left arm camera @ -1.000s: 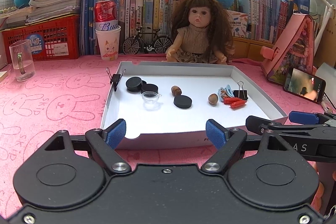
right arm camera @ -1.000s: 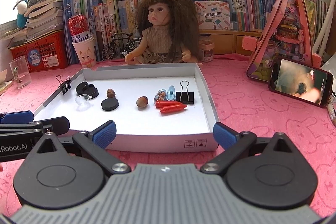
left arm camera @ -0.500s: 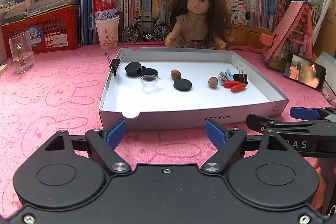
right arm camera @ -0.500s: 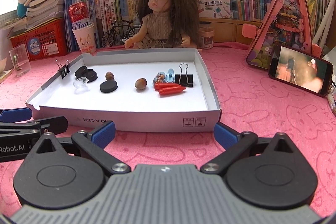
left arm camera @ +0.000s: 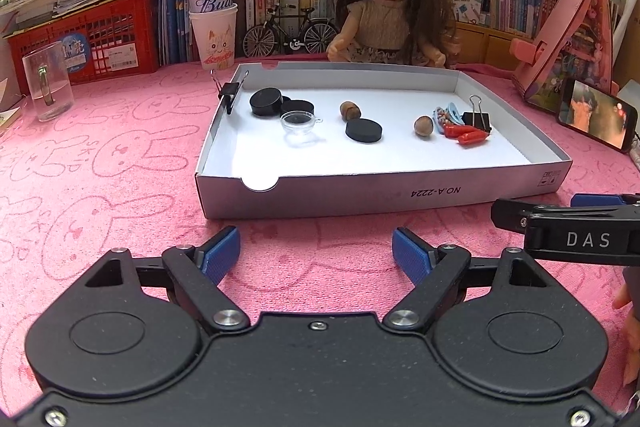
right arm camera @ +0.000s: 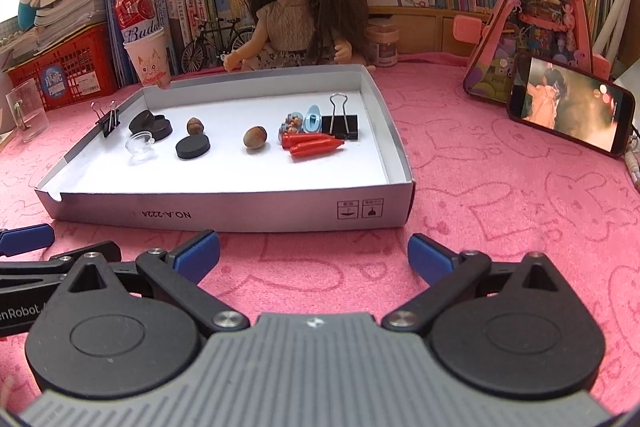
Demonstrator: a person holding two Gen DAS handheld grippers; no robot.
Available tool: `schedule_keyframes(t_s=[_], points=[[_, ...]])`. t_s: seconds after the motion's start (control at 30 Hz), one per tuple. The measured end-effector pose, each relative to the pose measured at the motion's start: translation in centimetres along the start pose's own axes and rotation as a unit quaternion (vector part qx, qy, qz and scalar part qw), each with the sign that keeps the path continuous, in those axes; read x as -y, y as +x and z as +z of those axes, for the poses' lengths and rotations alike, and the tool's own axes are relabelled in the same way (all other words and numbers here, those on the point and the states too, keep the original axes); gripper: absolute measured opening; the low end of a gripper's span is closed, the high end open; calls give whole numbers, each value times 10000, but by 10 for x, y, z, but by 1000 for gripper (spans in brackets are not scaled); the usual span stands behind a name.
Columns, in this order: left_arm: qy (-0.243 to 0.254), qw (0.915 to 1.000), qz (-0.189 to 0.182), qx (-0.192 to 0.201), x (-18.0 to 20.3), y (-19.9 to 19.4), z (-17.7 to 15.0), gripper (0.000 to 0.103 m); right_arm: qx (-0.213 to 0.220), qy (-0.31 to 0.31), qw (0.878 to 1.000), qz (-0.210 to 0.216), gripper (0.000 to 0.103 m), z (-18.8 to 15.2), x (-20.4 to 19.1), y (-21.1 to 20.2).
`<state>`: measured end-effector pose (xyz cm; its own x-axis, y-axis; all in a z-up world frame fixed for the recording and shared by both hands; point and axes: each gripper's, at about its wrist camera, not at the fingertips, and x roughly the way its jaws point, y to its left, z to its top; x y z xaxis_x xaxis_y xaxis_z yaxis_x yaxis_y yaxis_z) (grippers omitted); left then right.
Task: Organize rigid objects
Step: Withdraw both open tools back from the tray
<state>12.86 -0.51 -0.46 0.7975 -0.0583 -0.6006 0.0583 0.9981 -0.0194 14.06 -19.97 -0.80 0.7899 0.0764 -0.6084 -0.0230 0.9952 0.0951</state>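
Pink bunny-print cloth (left arm camera: 100, 155) covers the desk, and on it sits a shallow white box tray (left arm camera: 360, 193) holding the small rigid things: three black discs (left arm camera: 363, 130), a clear little dish (left arm camera: 297, 119), two hazelnuts (left arm camera: 423, 126), red crayon-like pieces (right arm camera: 316, 146), and a black binder clip (right arm camera: 340, 125). A second clip (left arm camera: 229, 91) grips the tray's left wall. Left gripper (left arm camera: 316, 254) and right gripper (right arm camera: 314, 255) hover short of the tray, jaws spread wide, empty. Behind the tray sits a doll (left arm camera: 390, 15).
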Motion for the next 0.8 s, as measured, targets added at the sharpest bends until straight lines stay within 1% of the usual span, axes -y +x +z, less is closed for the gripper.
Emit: schedule_keyframes(t_s=[0.27,0.47,0.53,0.67,0.77,0.8], points=[[-52,10000,1,-16,-2,1,0,83,-51,-78,9999,-63,103,-1,-2,2],[-58,9999,93,-46,-3,2,2,84,-84,-146,9998,-108,103,0,-4,3],[-83,9998,171,-78,-4,4,3,86,-105,-198,9996,-149,103,0,-6,4],[-93,9996,211,-133,-7,7,5,91,-150,-321,9991,-241,103,0,-10,6],[-50,9996,240,-166,-5,8,4,94,-147,-311,9991,-233,103,0,-11,6],[-53,9995,252,-180,-5,9,5,97,-149,-317,9991,-237,103,0,-11,6]])
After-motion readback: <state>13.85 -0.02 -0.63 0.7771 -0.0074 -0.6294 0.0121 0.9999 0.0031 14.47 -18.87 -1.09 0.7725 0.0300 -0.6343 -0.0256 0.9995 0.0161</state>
